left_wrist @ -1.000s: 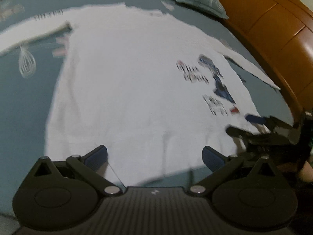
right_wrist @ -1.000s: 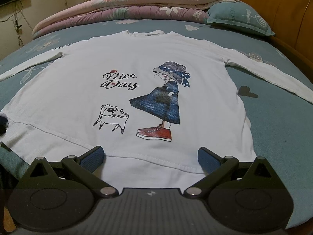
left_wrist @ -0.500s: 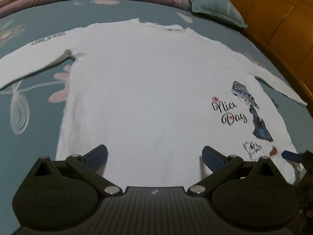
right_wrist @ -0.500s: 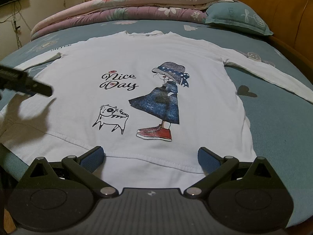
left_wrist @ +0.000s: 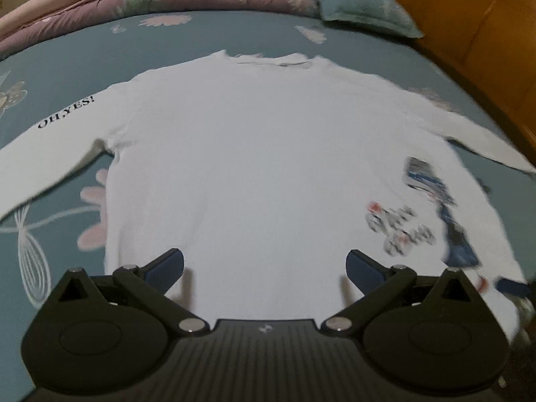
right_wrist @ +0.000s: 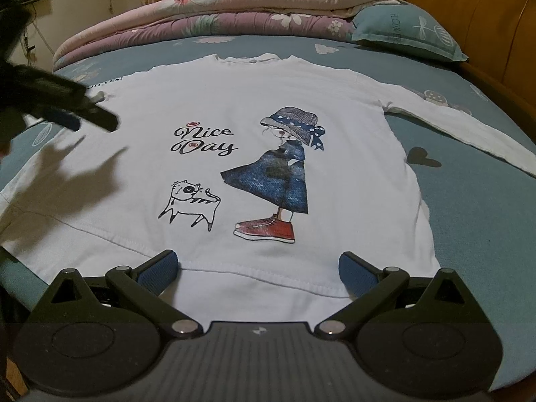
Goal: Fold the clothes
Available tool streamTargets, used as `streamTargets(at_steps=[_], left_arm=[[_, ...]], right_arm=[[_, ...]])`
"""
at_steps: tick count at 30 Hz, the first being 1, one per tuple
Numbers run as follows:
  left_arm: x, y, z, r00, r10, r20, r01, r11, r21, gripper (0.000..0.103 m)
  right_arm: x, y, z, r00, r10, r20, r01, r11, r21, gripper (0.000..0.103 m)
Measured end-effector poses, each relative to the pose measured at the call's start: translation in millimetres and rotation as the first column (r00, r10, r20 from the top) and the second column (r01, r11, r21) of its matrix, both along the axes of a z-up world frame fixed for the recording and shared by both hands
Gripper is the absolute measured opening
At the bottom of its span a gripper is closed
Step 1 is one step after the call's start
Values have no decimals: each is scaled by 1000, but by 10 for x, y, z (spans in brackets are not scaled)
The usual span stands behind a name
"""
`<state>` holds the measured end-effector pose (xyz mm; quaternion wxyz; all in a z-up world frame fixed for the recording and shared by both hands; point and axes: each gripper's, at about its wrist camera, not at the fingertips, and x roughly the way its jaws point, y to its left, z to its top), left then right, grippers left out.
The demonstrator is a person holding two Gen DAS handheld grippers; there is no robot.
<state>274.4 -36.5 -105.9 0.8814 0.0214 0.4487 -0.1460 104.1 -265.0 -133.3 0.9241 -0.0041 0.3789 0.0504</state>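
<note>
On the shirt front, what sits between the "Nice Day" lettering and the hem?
A cat drawing on the white shirt, clear in the right wrist view.

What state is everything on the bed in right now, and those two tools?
Shirt: spread flat, print up, not yet folded.
Left sleeve: stretched out to the side.
Right sleeve: stretched out to the side.
Quilts: folded, stacked at the bed's far end.
Pillow: lying beside the quilts.
Left tool: open, holding nothing, above the shirt.
Right tool: open, holding nothing, at the hem.
</note>
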Motion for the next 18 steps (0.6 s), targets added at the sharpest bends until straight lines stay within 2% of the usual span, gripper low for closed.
streamTargets(at_steps=[2, 5, 7, 12, 18], left_arm=[[73, -6, -55, 1000, 9, -1, -9, 1000, 27, 102], [105, 107, -144, 998, 49, -29, -49, 999, 11, 102], [67, 195, -147, 997, 72, -20, -72, 997, -14, 102], [-47, 340, -67, 989, 145, -31, -146, 989, -5, 102], [-285, 309, 167, 996, 86, 26, -85, 996, -28, 102]], right_arm=[[5, -1, 1, 1000, 0, -2, 0, 1000, -1, 103], [3, -6, -1, 1000, 2, 1, -2, 1000, -1, 103], [0, -7, -2, 1000, 3, 1, -3, 1000, -1, 103], [9, -1, 15, 1000, 5, -12, -5, 1000, -5, 103], [173, -11, 131, 995, 33, -95, -32, 999, 10, 103]])
